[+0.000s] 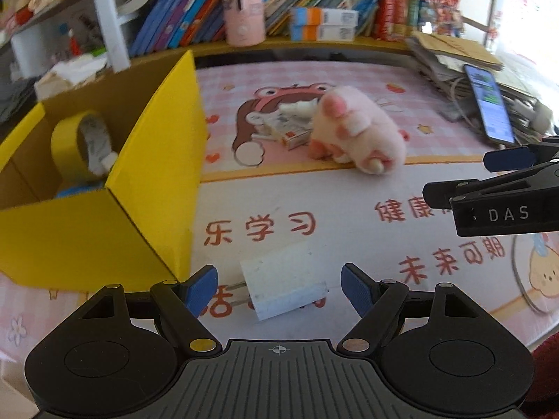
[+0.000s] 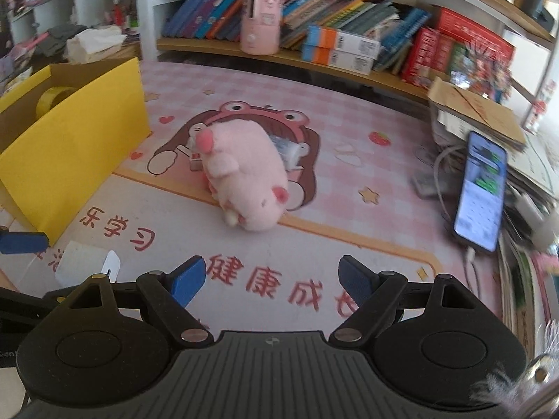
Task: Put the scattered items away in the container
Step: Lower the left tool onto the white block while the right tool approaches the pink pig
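I am holding the left gripper [image 1: 278, 288] with its jaws standing wide apart and gripping nothing. The white charger plug [image 1: 283, 286] is lying on the pink mat [image 1: 349, 209] between the two blue pads [image 1: 201, 289], touching neither, its prongs pointing toward the left pad. Just beyond the left jaw and to its left, the yellow box [image 1: 153, 160] is sitting open on the surface, with a roll of yellow tape [image 1: 75, 139] resting inside it.

I am keeping the right gripper [image 2: 272, 281] open wide as well, with nothing but bare mat between its jaws. Straight ahead of those jaws, well clear of them, the pink plush toy [image 2: 244, 178] is lying on its side on the mat's cartoon print. A small orange-and-white box [image 1: 297, 138] is lying right against the toy's far side, partly hidden by it. Farther off to the right of the right jaws, a phone [image 2: 480, 188] with a lit screen is leaning against a stack of papers [image 2: 478, 115].
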`<state>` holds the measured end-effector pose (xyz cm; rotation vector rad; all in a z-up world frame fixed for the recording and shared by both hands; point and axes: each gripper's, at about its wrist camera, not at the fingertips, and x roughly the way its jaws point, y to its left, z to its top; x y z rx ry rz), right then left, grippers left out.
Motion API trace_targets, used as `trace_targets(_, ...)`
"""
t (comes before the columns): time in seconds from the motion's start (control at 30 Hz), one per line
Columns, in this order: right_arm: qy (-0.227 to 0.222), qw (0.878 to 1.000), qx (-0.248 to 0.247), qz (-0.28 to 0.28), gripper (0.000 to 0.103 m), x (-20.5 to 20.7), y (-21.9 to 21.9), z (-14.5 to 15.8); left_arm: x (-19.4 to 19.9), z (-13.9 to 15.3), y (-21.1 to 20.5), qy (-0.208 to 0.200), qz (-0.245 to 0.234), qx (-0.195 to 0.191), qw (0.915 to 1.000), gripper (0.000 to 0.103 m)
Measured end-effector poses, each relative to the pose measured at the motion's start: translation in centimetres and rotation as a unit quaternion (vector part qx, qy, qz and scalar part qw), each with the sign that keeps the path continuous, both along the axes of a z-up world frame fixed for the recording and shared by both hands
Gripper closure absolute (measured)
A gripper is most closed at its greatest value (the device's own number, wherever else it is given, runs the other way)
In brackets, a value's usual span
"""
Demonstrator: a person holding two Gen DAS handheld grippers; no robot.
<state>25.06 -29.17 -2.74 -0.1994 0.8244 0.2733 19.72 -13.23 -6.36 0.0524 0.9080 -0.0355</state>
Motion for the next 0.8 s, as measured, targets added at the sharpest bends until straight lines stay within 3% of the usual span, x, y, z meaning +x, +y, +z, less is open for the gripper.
trace_targets(0.33,-0.005,0.999,-0.011,0.046,0.020,3.3,1.2,-0.5,0.9,-1.3,0.9,0.029,0.060,-0.031,0.9973,0.023)
trace_targets(0.8,-0.012,0.996,-0.026,0.089,0.020,8.4,3.9,-1.6,1.8,-1.9,0.6,0.048,0.065,-0.032,0.9962,0.030)
